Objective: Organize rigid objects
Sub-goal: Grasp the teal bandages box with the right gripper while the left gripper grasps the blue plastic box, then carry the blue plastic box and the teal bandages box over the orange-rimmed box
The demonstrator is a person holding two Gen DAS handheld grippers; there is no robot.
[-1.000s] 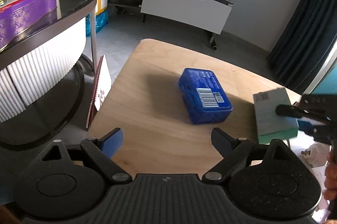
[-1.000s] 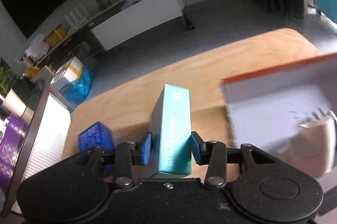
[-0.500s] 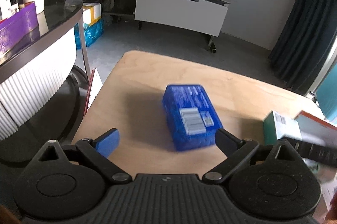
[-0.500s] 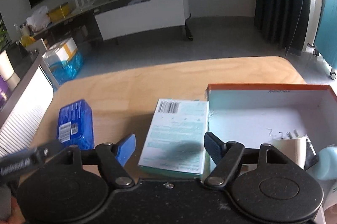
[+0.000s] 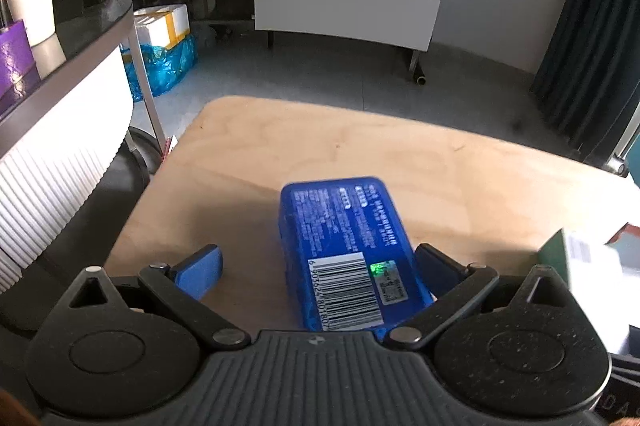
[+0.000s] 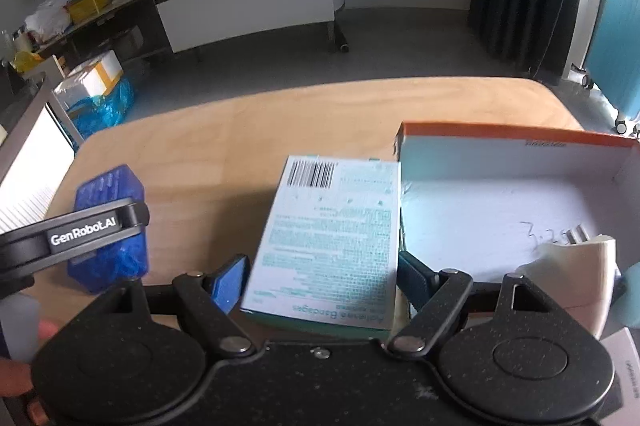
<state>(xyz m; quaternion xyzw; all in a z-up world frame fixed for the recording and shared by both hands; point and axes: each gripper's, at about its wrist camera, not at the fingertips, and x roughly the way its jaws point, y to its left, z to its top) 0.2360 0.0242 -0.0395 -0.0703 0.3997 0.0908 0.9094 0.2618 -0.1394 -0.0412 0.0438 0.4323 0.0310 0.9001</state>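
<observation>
The left tongs stand wide, their blue-padded fingers on either side of the blue box, which lies flat on the desk with its barcode label up; the box sits closer to the right finger, and whether that finger touches its side cannot be told, while a clear gap shows on the left. In the right wrist view the same blue box appears at the left of the desk, partly behind the black body of the left tongs. The right tongs are also spread wide, around the near end of the teal-and-white bandage box, which lies flat with its barcode at the far end; the left pad stands just off its edge and the right finger is close against its side. Touching the bandage box on the right is an open orange-rimmed carton with a white inside, holding a white plug-like item at its near right. Beyond the far edge of the desk are grey floor, a low white cabinet and dark curtains; a ribbed white counter stands to the left.
</observation>
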